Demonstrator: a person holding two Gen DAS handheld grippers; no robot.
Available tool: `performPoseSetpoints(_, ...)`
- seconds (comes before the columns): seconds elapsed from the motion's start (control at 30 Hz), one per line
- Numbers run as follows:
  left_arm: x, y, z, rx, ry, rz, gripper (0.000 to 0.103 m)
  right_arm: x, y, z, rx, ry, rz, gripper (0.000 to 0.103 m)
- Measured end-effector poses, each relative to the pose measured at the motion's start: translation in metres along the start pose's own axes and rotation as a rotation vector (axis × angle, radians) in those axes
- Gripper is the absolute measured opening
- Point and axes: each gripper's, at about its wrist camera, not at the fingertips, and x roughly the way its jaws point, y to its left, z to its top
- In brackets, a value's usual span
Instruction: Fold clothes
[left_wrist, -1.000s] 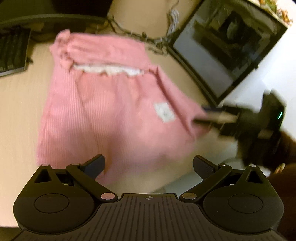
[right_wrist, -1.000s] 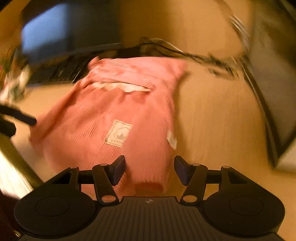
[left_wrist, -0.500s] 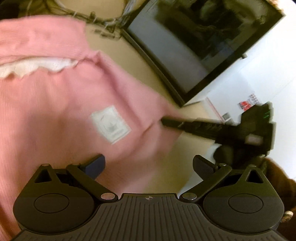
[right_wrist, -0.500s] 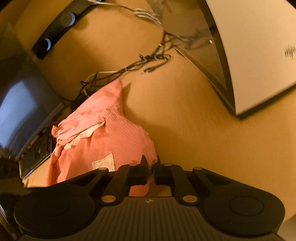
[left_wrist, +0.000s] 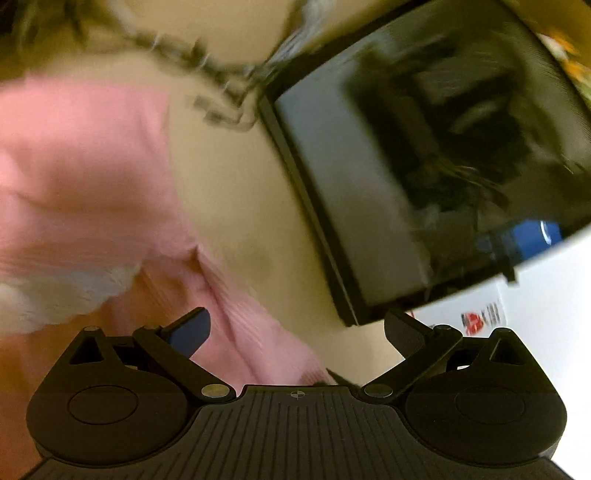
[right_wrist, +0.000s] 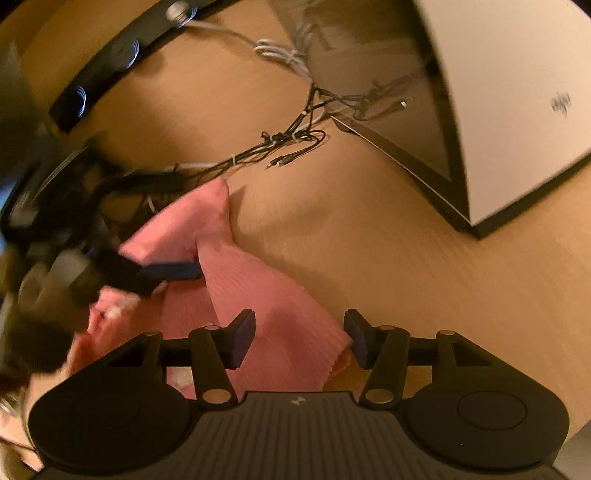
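Note:
A pink ribbed garment lies rumpled on the wooden desk, with one fold raised toward the cables. My right gripper hovers over its near edge. Its jaws are opening, and the cloth's corner lies between the pads without being pressed. In the left wrist view the garment is a blurred mass on the left, with a white lining strip showing. My left gripper stands wide open over the garment's right edge. From the right wrist view, the left gripper is a blur reaching over the cloth's fold.
A dark-framed panel leans at the right. Tangled cables lie behind the garment, and a black speaker bar sits at the back. A white box with a red label stands near the left gripper.
My right gripper was shut at the cloth's edge half a second ago; its jaws now stand apart. My left gripper, open throughout, swept right across the garment toward the panel.

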Motion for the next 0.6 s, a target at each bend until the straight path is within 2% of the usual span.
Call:
performPoseSetpoints(0.07, 0.015, 0.008, 0.005, -0.043, 0.018, 0.035, 0.102, -0.001, 0.006, -0.003, -0.018, -0.004, -0.015, 0.052)
performPoseSetpoints(0.1, 0.023, 0.011, 0.008, -0.051, 0.021, 0.063, 0.101, -0.001, 0.007, -0.004, -0.018, -0.004, -0.020, 0.035)
performPoseSetpoints(0.17, 0.033, 0.015, 0.015, -0.042, 0.025, 0.108, 0.087, -0.001, 0.011, 0.002, -0.067, -0.016, -0.057, 0.004)
performPoseSetpoints(0.2, 0.036, 0.015, 0.018, -0.029, 0.027, 0.116, 0.079, 0.000, 0.014, 0.007, -0.104, -0.025, -0.080, 0.004)
performPoseSetpoints(0.23, 0.037, 0.015, 0.022, -0.018, 0.030, 0.128, 0.061, 0.000, 0.017, 0.012, -0.140, -0.034, -0.104, 0.004)
performPoseSetpoints(0.27, 0.039, 0.016, 0.027, -0.009, 0.028, 0.135, 0.049, -0.003, 0.023, 0.017, -0.206, -0.053, -0.122, 0.004)
performPoseSetpoints(0.3, 0.040, 0.016, 0.031, 0.000, 0.026, 0.143, 0.043, -0.010, 0.034, 0.022, -0.314, -0.086, -0.133, 0.004)
performPoseSetpoints(0.33, 0.041, 0.017, 0.036, 0.009, 0.023, 0.150, 0.032, -0.016, 0.045, 0.025, -0.415, -0.110, -0.139, 0.004)
performPoseSetpoints(0.4, 0.036, 0.020, 0.043, -0.010, 0.007, 0.116, 0.029, -0.026, 0.063, 0.018, -0.593, -0.106, -0.129, 0.004)
performPoseSetpoints(0.47, 0.025, 0.022, 0.044, -0.009, -0.003, 0.068, 0.029, -0.030, 0.076, -0.002, -0.749, -0.059, -0.115, 0.004)
performPoseSetpoints(0.6, 0.015, 0.032, 0.030, 0.002, 0.014, 0.076, 0.029, -0.030, 0.093, -0.058, -1.053, 0.022, -0.130, 0.004)
